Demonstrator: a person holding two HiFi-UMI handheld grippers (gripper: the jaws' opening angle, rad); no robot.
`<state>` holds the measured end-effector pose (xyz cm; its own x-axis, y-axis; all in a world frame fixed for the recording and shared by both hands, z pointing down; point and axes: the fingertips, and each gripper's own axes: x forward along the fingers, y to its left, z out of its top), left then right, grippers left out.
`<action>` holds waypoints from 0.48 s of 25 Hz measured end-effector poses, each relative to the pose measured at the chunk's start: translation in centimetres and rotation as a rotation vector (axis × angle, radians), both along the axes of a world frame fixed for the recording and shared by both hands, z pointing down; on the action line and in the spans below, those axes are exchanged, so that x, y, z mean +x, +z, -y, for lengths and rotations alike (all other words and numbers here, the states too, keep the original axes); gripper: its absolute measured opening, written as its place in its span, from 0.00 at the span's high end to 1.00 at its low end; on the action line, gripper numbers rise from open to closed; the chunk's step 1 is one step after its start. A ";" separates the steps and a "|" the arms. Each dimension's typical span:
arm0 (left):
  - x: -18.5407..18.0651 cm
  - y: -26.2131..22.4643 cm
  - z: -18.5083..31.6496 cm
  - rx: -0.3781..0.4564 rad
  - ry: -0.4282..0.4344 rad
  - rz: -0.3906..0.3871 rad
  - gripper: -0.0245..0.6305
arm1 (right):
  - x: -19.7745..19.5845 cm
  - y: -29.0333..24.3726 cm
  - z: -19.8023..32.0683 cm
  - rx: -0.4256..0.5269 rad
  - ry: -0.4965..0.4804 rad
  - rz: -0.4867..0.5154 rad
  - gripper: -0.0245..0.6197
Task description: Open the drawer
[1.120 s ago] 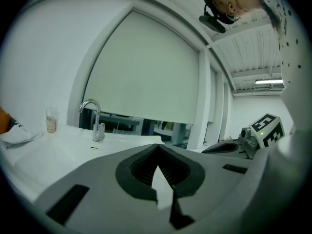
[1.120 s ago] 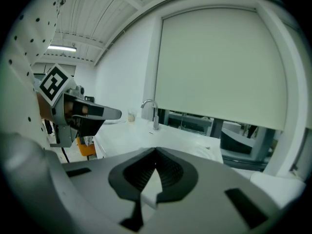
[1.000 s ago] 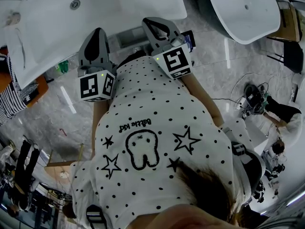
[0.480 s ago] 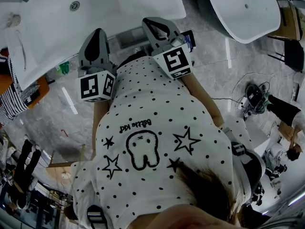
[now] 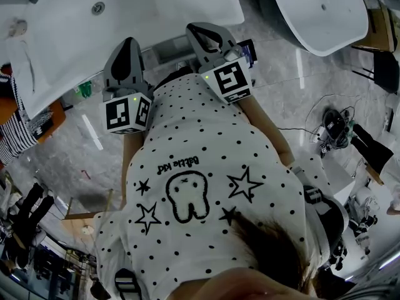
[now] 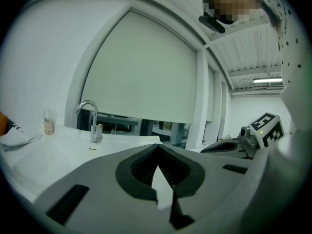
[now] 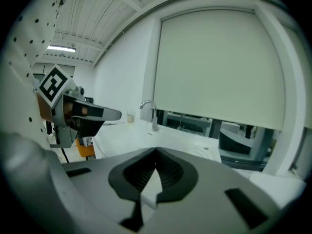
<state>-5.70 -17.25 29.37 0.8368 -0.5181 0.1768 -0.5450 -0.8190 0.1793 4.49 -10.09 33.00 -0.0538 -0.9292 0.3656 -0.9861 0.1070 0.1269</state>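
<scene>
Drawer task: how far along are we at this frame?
Done: nothing visible; no drawer shows open. In hand: nothing. The left gripper and right gripper are both shut and empty, held in front of the chest, facing the white counter with the faucet. Left: reach the drawer, grip it and pull; no view shows it clearly.
</scene>
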 end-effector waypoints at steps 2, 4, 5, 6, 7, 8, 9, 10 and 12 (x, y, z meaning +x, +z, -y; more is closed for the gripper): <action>0.0 -0.1 0.1 0.001 0.002 -0.001 0.96 | -0.1 -0.1 0.2 0.000 -0.001 0.000 0.94; -0.1 -0.2 0.2 0.002 0.003 -0.002 0.96 | -0.1 -0.2 0.2 0.001 -0.002 0.000 0.94; -0.1 -0.2 0.1 0.002 0.002 -0.002 0.96 | -0.1 -0.2 0.2 0.001 -0.003 0.000 0.94; -0.1 -0.2 0.1 0.002 0.002 -0.002 0.96 | -0.2 -0.2 0.2 0.001 -0.004 -0.001 0.94; -0.1 -0.2 0.1 0.002 0.001 -0.002 0.96 | -0.2 -0.1 0.2 0.000 -0.006 -0.002 0.94; -0.1 -0.1 0.0 0.002 0.000 -0.002 0.96 | -0.2 -0.1 0.1 -0.001 -0.008 -0.002 0.94; -0.1 -0.1 0.0 0.001 0.000 -0.002 0.96 | -0.3 0.0 0.1 -0.001 -0.009 -0.002 0.94; -0.1 -0.1 0.0 0.001 -0.001 -0.002 0.96 | -0.3 0.0 0.1 -0.001 -0.010 -0.001 0.94; -0.2 -0.1 0.0 0.001 -0.002 -0.003 0.96 | -0.4 0.0 0.2 -0.001 -0.011 -0.001 0.94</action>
<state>-5.88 -17.28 29.27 0.8365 -0.5198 0.1732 -0.5458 -0.8183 0.1801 4.13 -10.25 32.99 -0.0639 -0.9283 0.3662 -0.9848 0.1181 0.1276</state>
